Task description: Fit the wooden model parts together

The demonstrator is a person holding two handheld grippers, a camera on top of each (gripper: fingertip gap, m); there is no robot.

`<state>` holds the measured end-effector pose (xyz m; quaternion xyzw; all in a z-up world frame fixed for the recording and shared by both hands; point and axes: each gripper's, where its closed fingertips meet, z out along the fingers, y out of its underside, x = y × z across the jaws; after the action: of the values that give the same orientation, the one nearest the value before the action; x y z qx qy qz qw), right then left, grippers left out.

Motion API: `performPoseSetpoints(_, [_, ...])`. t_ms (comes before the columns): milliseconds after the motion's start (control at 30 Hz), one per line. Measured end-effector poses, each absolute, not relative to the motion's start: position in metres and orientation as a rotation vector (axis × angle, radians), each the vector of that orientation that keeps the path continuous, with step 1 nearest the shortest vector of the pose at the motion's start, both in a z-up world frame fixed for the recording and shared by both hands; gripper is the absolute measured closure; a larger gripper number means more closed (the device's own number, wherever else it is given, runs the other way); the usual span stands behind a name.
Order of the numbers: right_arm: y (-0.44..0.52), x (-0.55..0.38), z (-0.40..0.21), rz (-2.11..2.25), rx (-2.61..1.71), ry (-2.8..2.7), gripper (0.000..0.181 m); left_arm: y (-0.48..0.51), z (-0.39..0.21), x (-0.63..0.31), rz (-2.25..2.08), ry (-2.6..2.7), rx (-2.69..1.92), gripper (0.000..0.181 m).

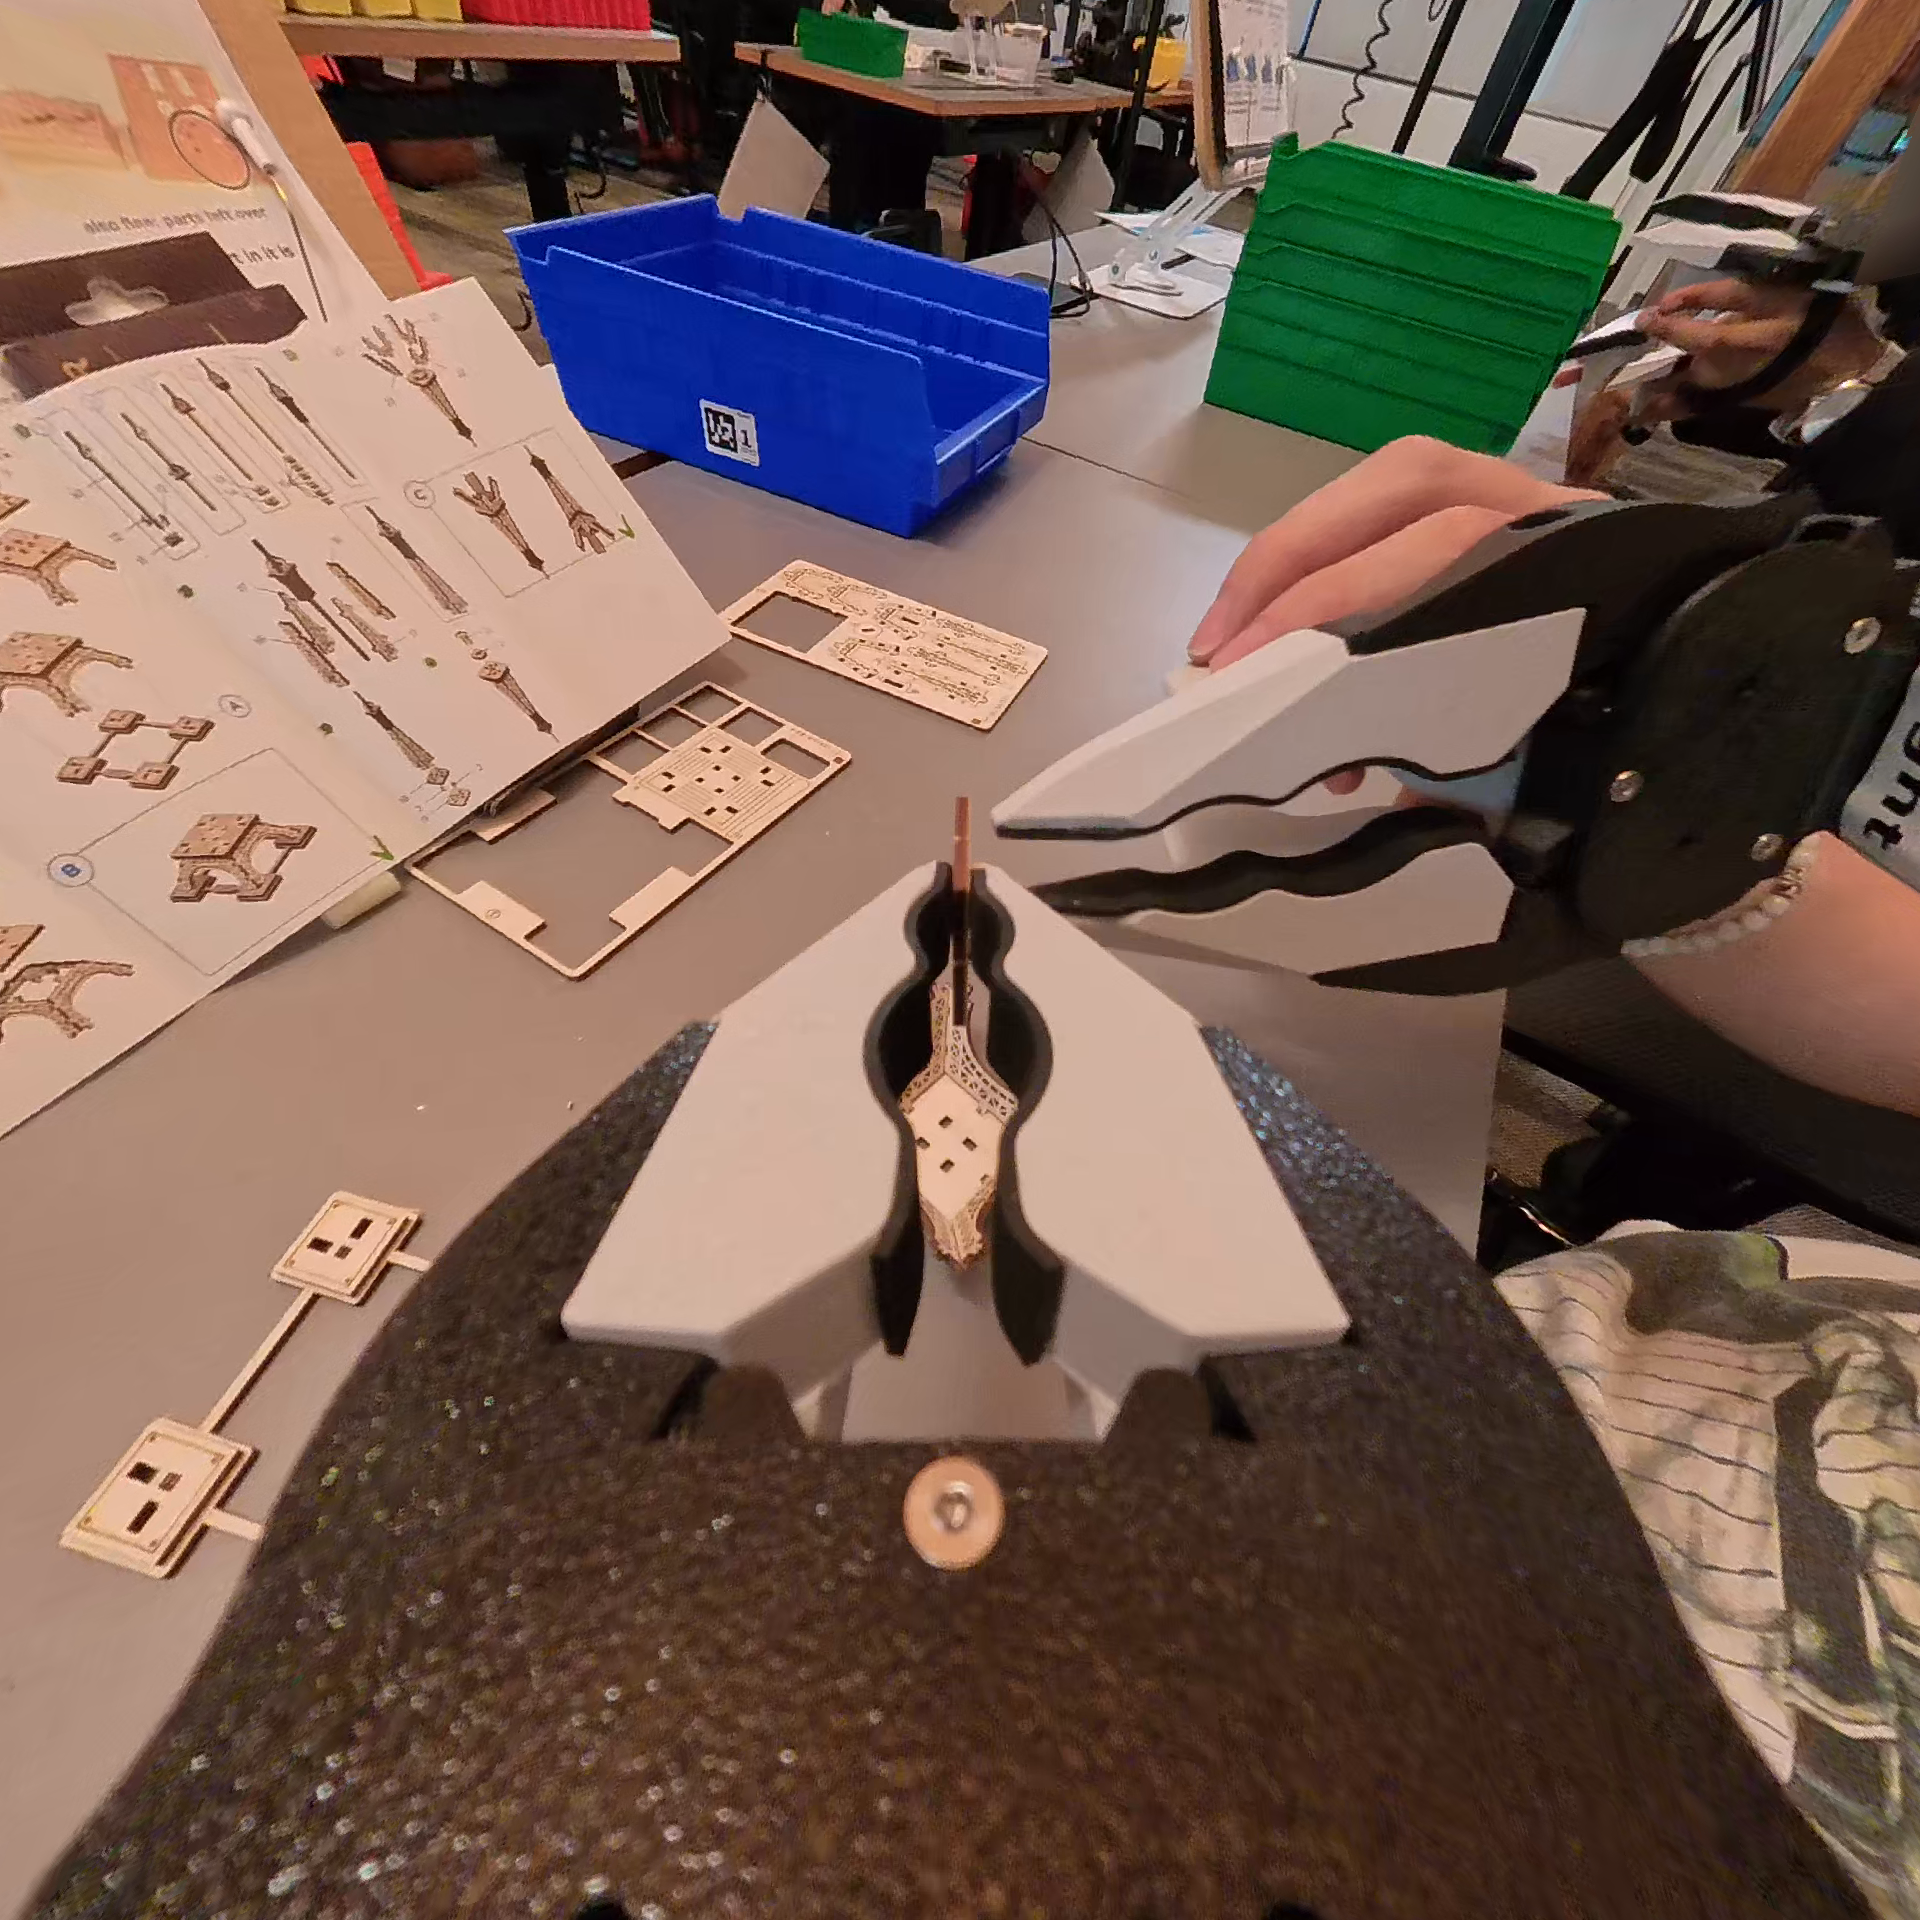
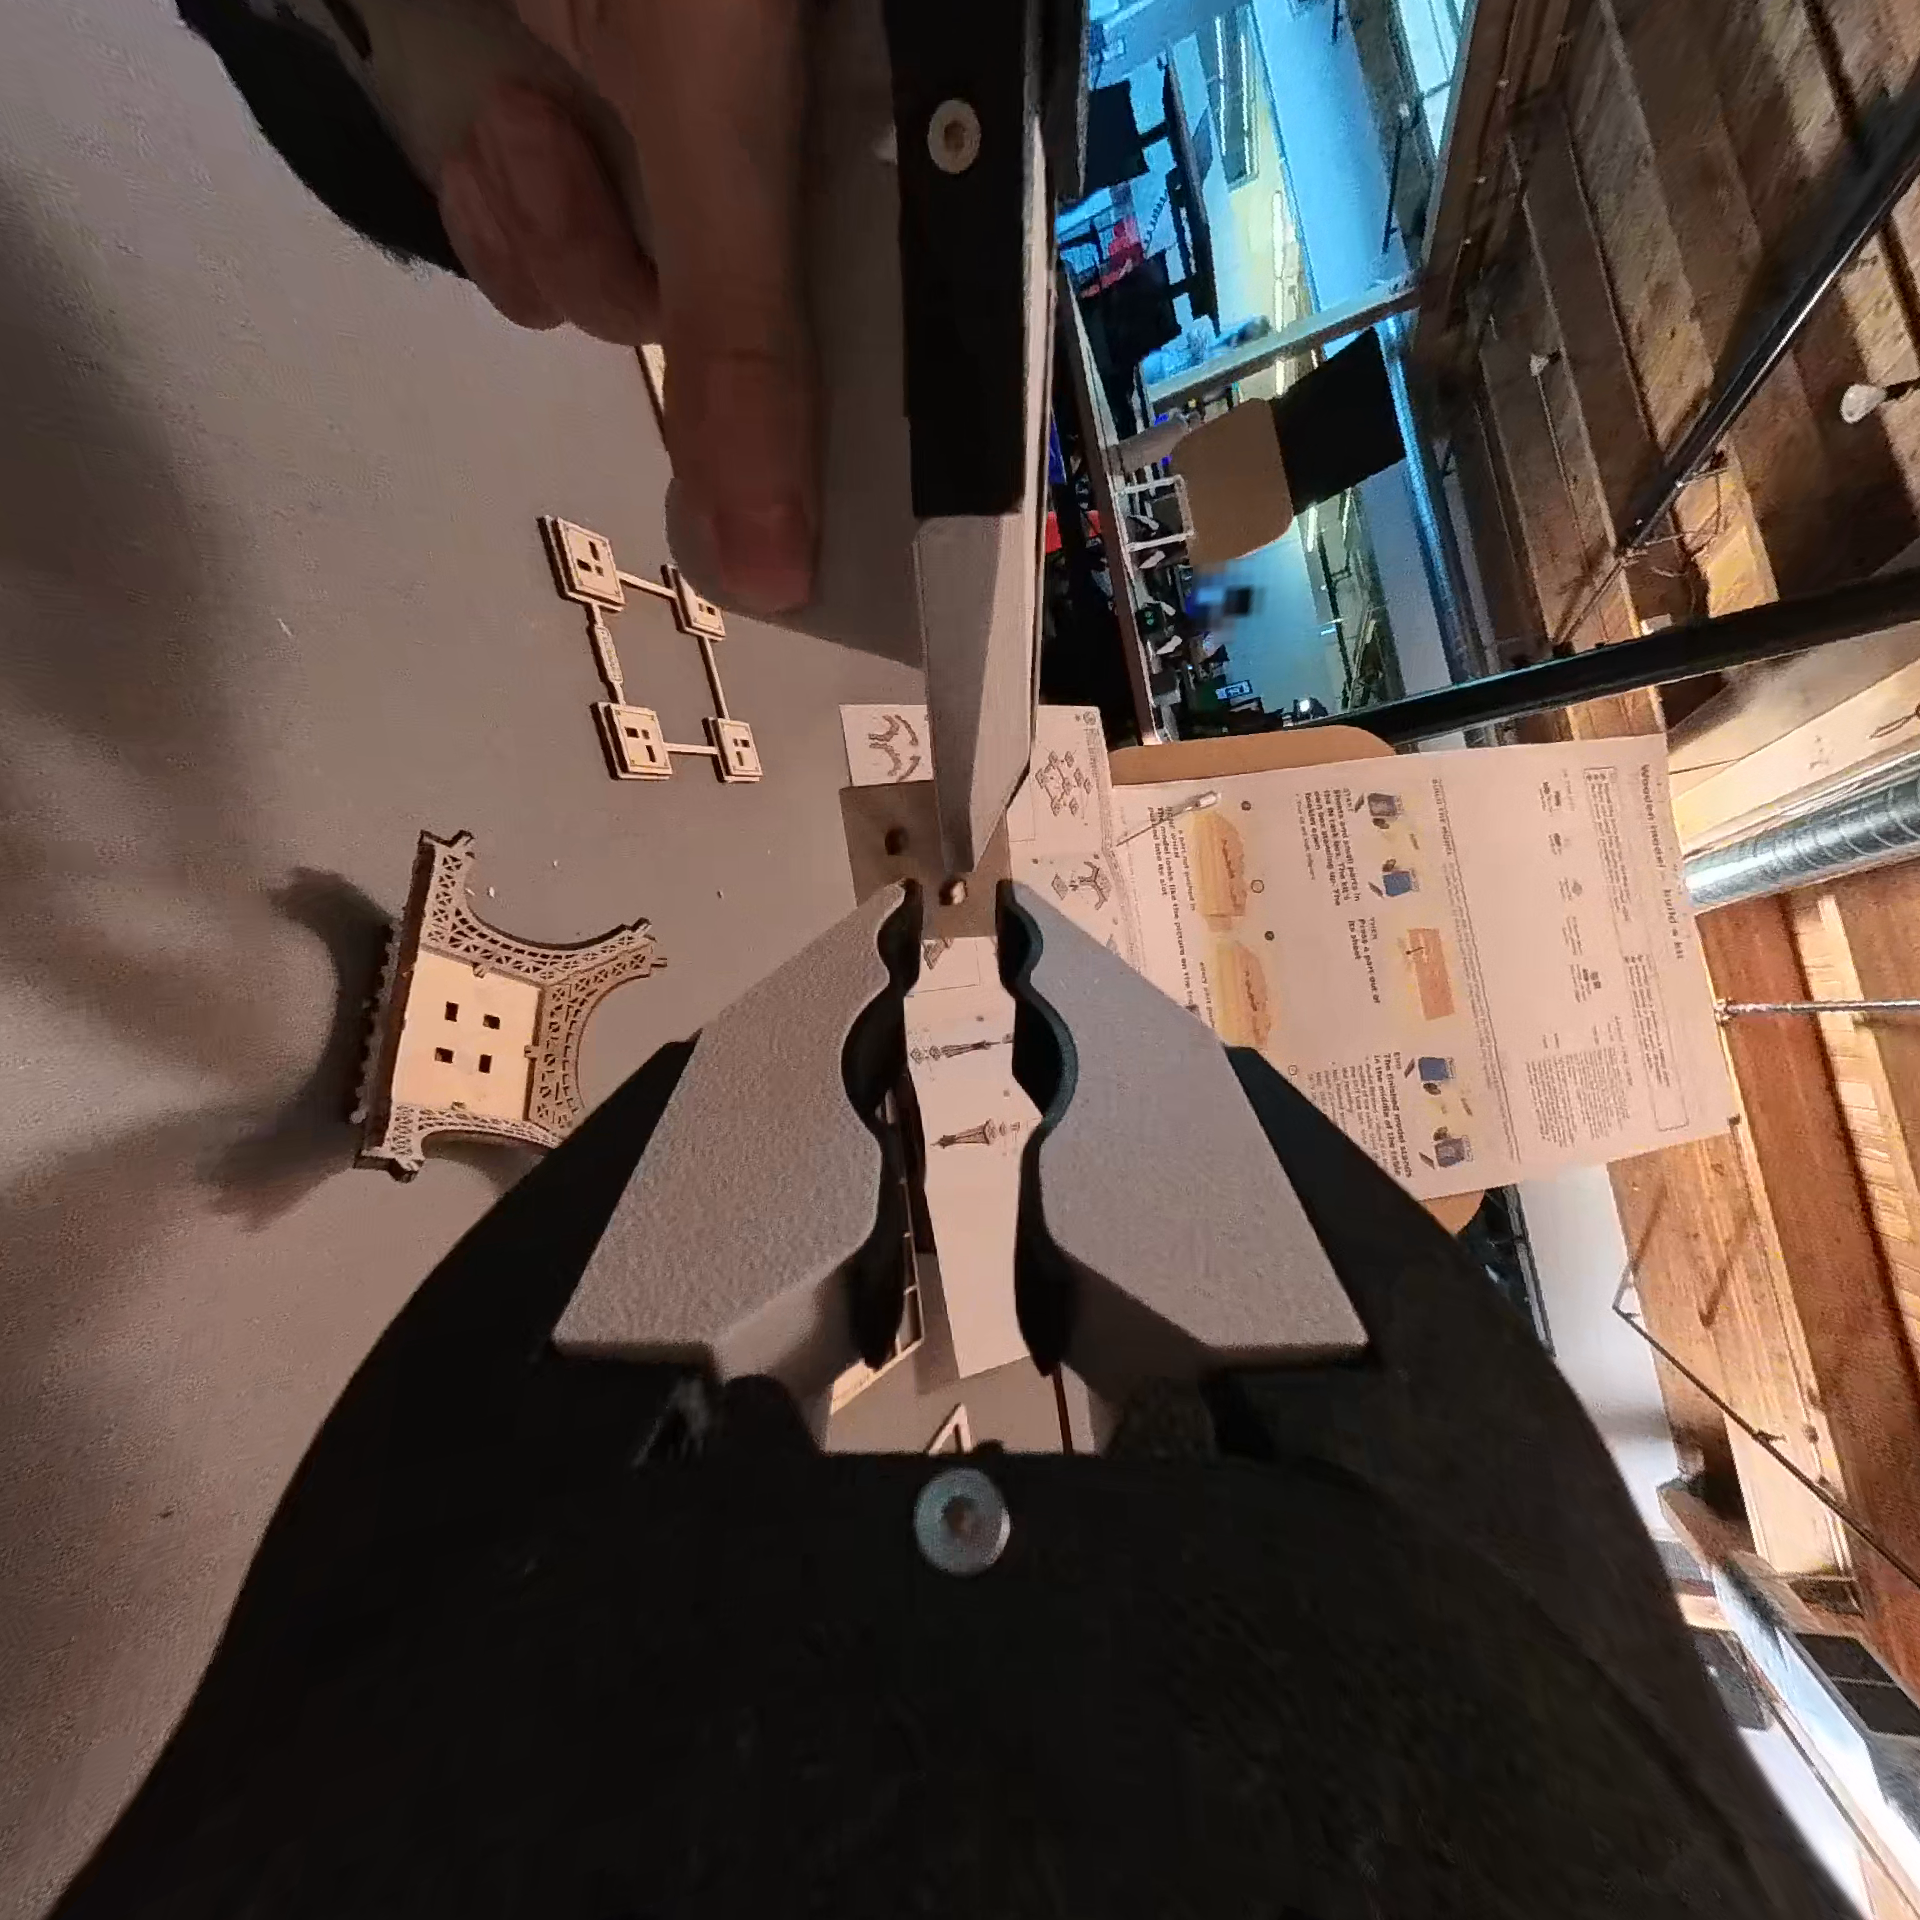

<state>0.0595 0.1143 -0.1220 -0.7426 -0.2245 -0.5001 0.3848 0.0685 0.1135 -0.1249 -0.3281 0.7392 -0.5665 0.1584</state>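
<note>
My left gripper (image 1: 958,883) is shut on a wooden tower upper section (image 1: 961,1143). Its thin spire tip (image 1: 962,831) sticks out past the fingertips. My right gripper (image 1: 1023,857) is open, with its tips just right of that spire tip. In the right wrist view the left gripper (image 2: 961,847) comes down from above. The spire tip (image 2: 951,888) sits in the gap of my right gripper (image 2: 953,896). A wooden arched leg section (image 2: 478,1029) and a square base frame (image 2: 655,649) with corner pads lie on the grey table; the frame also shows in the left wrist view (image 1: 239,1382).
Two punched-out wooden sheets (image 1: 634,831) (image 1: 888,639) lie mid-table beside instruction sheets (image 1: 312,623). A blue bin (image 1: 790,364) and stacked green bins (image 1: 1403,291) stand at the back. A person's hands hold both grippers; the table edge (image 1: 1486,1122) is at the right. The tips of both grippers are at nearly the same place.
</note>
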Motion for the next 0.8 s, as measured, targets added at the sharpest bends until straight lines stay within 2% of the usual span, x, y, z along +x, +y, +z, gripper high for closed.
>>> performPoseSetpoints(200, [0.1154, 0.0611, -0.1255, -1.284, -1.927, -0.604, 0.180, 0.1140, -0.1252, 0.0686, -1.616, 2.114, -0.944, 0.181])
performPoseSetpoints(533, [0.1159, 0.0594, -0.1230, -1.070, -1.951, -0.457, 0.181, 0.1161, -0.1242, 0.0671, -1.572, 2.128, -0.914, 0.181])
performPoseSetpoints(800, [0.1171, 0.0645, -0.1213, -1.413, -1.946, -0.638, 0.181, 0.1188, -0.1197, 0.0727, -1.623, 2.053, -0.959, 0.181])
